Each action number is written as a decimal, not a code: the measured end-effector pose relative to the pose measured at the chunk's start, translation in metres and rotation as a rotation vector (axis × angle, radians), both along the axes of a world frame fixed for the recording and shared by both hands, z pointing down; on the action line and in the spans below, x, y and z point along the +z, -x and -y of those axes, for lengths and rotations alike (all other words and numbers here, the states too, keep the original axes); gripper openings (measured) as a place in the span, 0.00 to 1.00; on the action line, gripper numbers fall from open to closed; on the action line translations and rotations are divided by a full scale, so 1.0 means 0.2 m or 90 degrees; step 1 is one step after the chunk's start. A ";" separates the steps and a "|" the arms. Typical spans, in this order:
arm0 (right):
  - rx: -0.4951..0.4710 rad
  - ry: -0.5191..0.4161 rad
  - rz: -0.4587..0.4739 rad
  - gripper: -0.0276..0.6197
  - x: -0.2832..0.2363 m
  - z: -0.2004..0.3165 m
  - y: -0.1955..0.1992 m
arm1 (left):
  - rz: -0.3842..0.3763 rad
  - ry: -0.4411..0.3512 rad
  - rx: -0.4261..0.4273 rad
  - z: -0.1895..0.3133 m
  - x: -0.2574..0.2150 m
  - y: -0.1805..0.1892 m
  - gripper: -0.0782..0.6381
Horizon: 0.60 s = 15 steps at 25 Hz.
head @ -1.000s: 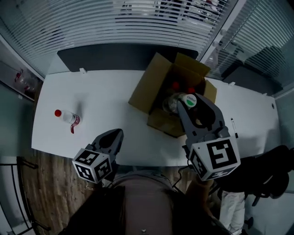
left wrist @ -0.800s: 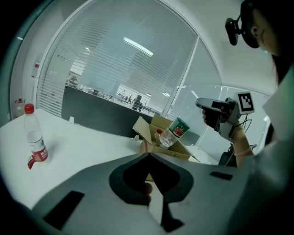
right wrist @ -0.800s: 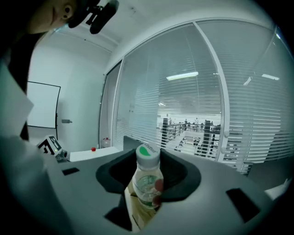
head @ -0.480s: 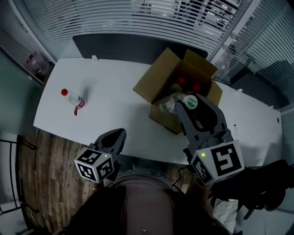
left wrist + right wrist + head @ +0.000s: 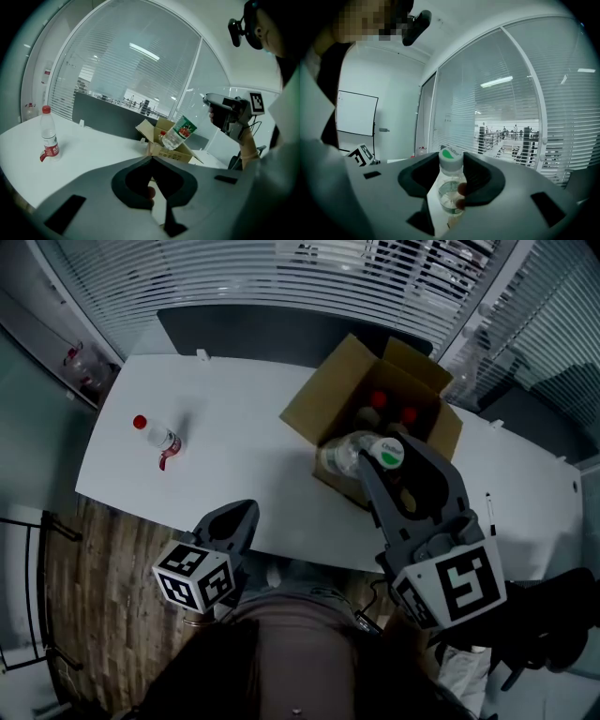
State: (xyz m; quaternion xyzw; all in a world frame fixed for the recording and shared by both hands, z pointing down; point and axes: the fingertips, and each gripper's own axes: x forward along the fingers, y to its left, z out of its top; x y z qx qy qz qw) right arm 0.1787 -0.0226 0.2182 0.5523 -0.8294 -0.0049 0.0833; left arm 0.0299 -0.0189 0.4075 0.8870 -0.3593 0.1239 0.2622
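At the far left of the white table [image 5: 234, 456], the clear plastic water bottle with a red cap and red label [image 5: 156, 436] stands upright and alone. It is where it stood a second ago, well apart from both tools.

The left tool [image 5: 242, 512] still hovers off the near table edge. Its jaws are closed together with nothing between them, and nothing about it has changed.

Right of centre, the open brown cardboard box [image 5: 314, 404] sits on the table with two red-capped bottles [image 5: 379, 399] upright inside.

The change is on the right. The right tool [image 5: 390, 457] stays clamped on the neck of a clear plastic bottle with a white-and-green cap [image 5: 450, 180], and has lifted it a little. A second ago the right gripper view showed cardboard just below this bottle; now it shows only the room beyond. In the left gripper view the bottle [image 5: 179, 132] hangs tilted above the box's open top, apart from the flaps. It looks to have risen clear of the box rather than sunk into it.
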 end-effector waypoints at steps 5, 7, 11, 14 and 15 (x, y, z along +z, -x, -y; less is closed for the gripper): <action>0.006 0.010 -0.008 0.29 0.04 0.03 0.11 | -0.003 0.008 0.008 0.03 0.03 0.09 0.12; 0.014 0.016 -0.008 0.29 0.06 0.05 0.16 | -0.005 0.007 0.017 0.05 0.03 0.14 0.12; 0.038 0.040 -0.006 0.29 0.10 0.07 0.29 | -0.007 0.000 0.036 0.12 0.00 0.26 0.12; 0.054 0.060 0.001 0.29 0.13 0.09 0.40 | -0.002 0.000 0.047 0.17 -0.01 0.36 0.12; 0.056 0.063 0.002 0.29 0.14 0.10 0.43 | -0.001 0.000 0.049 0.18 -0.01 0.40 0.12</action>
